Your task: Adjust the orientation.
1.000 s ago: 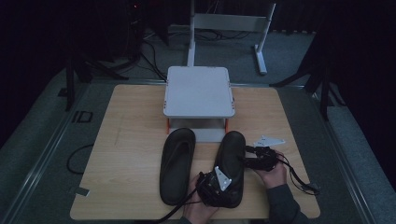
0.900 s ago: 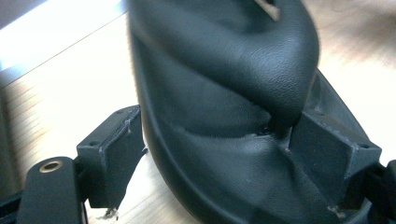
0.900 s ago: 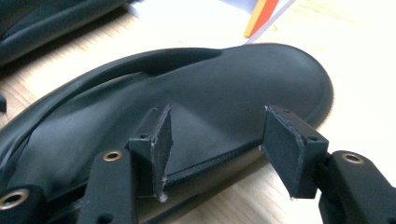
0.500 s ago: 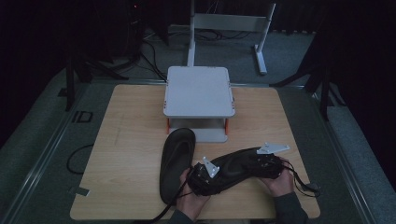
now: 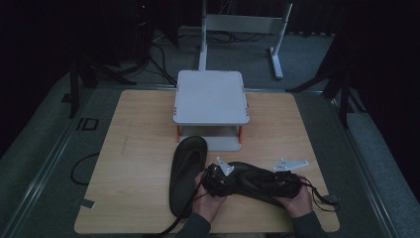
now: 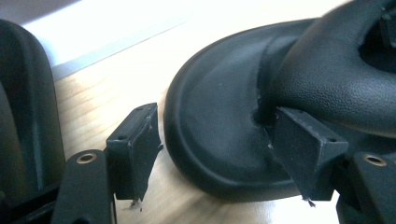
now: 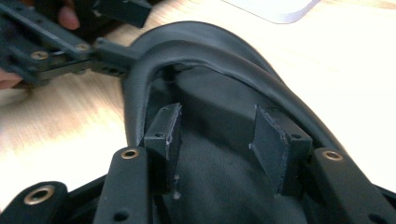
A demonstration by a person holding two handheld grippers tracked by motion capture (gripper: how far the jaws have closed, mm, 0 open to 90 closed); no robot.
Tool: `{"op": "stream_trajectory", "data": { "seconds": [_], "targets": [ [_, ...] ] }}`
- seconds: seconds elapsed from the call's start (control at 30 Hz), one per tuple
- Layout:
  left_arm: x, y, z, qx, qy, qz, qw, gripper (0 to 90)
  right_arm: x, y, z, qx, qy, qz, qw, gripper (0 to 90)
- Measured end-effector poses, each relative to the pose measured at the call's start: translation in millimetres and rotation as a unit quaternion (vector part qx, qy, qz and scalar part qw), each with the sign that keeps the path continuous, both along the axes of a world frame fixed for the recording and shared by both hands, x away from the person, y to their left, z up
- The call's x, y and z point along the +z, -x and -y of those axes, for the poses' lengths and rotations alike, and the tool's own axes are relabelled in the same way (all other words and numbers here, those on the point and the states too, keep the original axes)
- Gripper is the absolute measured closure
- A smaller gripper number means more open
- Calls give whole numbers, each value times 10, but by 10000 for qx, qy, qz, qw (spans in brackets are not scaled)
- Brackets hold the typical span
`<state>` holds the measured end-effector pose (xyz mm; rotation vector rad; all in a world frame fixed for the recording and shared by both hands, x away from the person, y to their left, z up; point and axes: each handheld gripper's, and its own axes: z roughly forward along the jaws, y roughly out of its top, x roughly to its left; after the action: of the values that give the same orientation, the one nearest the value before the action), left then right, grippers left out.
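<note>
We work with two black slippers on the desk [image 5: 129, 148]. One slipper [image 5: 185, 173] lies flat, its toe near the little white shelf stand [image 5: 210, 96]. The other slipper [image 5: 257, 181] lies sideways across the desk in front of us, between our two hands.

Our left gripper [image 5: 218, 181] is at one end of it. In the left gripper view its fingers [image 6: 306, 149] have just been closing. One finger pushes into the groove under the strap, and the other is out on the bare wood, so the sole edge sits between them and we have not pinched it yet.

Our right gripper [image 5: 285, 183] is at the other end. Its fingers [image 7: 163, 130] have just been closing too. They sit over the soft inside of the slipper, with a gap between them, not squeezing.

We think we hold both ends so the floppy slipper does not bend when we lift it to the stand
</note>
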<state>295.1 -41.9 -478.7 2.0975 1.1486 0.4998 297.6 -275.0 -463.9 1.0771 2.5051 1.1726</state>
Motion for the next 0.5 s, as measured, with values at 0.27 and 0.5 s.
{"op": "stream_trajectory", "data": {
  "seconds": [0.27, 0.5],
  "targets": [
    [-10, -139, 89, 63, -17, -60, 10000, 324, -6, 6, -37, 122, -67, -63, 9999, 564],
    [87, -71, -6, 103, 168, 27, 9998, 324, 24, 5, -9, 172, 30, 16, 9998, 550]
  ]
}}
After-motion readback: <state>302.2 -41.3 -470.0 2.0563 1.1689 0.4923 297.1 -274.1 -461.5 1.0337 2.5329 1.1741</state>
